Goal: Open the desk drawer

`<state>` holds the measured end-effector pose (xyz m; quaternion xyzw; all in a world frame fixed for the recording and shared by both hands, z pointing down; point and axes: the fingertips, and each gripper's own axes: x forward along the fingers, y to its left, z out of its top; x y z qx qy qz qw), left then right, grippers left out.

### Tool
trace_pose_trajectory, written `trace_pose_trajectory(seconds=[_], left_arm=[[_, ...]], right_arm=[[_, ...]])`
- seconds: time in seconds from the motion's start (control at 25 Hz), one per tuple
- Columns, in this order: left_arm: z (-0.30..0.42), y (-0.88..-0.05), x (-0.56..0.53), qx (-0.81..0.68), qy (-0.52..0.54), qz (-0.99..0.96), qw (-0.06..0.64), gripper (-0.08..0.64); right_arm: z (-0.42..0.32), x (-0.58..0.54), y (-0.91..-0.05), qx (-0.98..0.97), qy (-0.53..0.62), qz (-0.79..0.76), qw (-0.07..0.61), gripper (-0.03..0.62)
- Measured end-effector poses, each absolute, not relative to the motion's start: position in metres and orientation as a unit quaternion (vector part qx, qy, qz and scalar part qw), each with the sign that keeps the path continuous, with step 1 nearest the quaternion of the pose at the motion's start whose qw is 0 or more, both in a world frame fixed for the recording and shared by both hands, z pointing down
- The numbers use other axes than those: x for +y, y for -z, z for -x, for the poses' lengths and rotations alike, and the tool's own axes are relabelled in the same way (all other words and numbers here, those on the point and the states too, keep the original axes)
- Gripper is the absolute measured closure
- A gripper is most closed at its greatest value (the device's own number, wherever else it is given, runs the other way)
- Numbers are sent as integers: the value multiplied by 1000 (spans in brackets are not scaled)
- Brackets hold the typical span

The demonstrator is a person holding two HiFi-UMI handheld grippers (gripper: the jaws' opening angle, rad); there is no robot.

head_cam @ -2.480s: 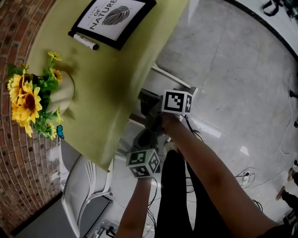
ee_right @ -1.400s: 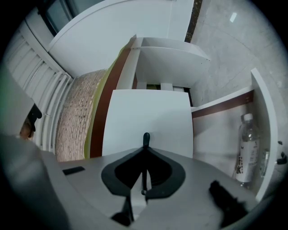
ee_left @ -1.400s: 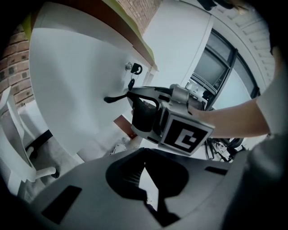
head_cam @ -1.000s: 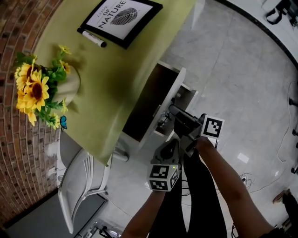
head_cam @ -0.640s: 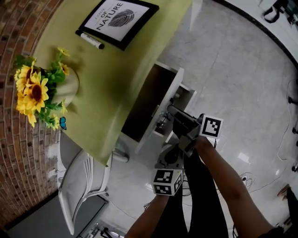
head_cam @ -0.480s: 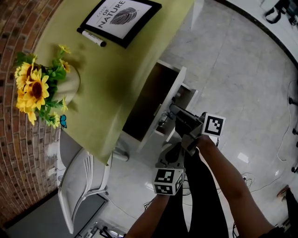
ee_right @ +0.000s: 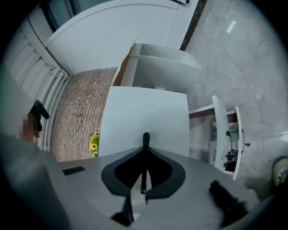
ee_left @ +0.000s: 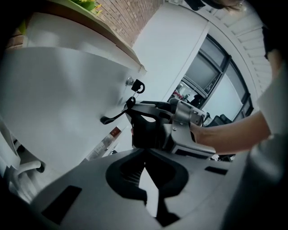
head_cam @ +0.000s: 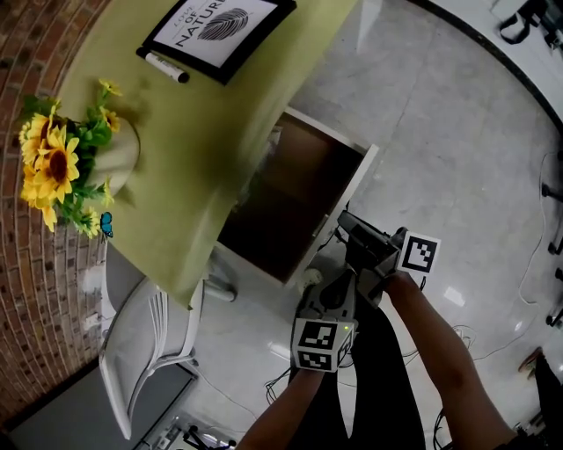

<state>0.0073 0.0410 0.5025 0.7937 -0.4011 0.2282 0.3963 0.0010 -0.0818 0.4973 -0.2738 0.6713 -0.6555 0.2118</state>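
While my right gripper has its jaws pressed together on the thin black handle, the drawer stands well out from under the desk, its brown inside bare to the head view. The white drawer front is the part farthest from the desk, and the handle sits upright on its outer face, running straight into my closed jaws. In the head view the right gripper reaches that front from the side away from the desk, its marker cube further out over the pale floor.

My left gripper carries nothing: its jaws meet at the tips with no object between them. It hangs off the desk too, just beside the right gripper and a little nearer to me, with its own cube behind it. From its camera I look up at the drawer front, where a small lock with a key sits near the desk edge above the handle, and at my hand around the right gripper.

On the desk top a vase of sunflowers stands toward the brick wall, and a framed print lies at the far end with a marker pen just beside it. A white chair is tucked against the near end of the desk.
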Motion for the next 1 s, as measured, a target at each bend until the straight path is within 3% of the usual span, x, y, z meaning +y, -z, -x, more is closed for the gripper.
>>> trace_pose_trajectory(seconds=[0.16, 0.36, 0.4, 0.44, 0.48, 0.56, 0.8, 1.0], left_arm=[[-13, -506, 50, -397, -234, -792, 401, 551], [-13, -504, 57, -395, -241, -792, 399, 551], [-12, -503, 58, -395, -240, -792, 400, 551], [-13, -503, 58, -394, -239, -792, 400, 551], [-13, -502, 59, -393, -239, -793, 400, 551], [-15, -499, 60, -389, -239, -796, 398, 551], [-13, -477, 65, -384, -243, -799, 394, 551], [0, -445, 71, -385, -246, -801, 387, 551]], right_arm=[[-2, -80, -508, 673, 652, 301, 177, 564], [-23, -64, -546, 644, 660, 381, 74, 506], [-29, -62, -548, 639, 657, 392, 76, 558], [-35, -59, -549, 637, 657, 396, 84, 571], [-37, -57, -547, 636, 658, 393, 93, 523], [-37, -50, -542, 637, 665, 377, 105, 488], [-38, -29, -521, 633, 663, 390, 81, 488], [-36, -20, -486, 612, 674, 396, 115, 488]])
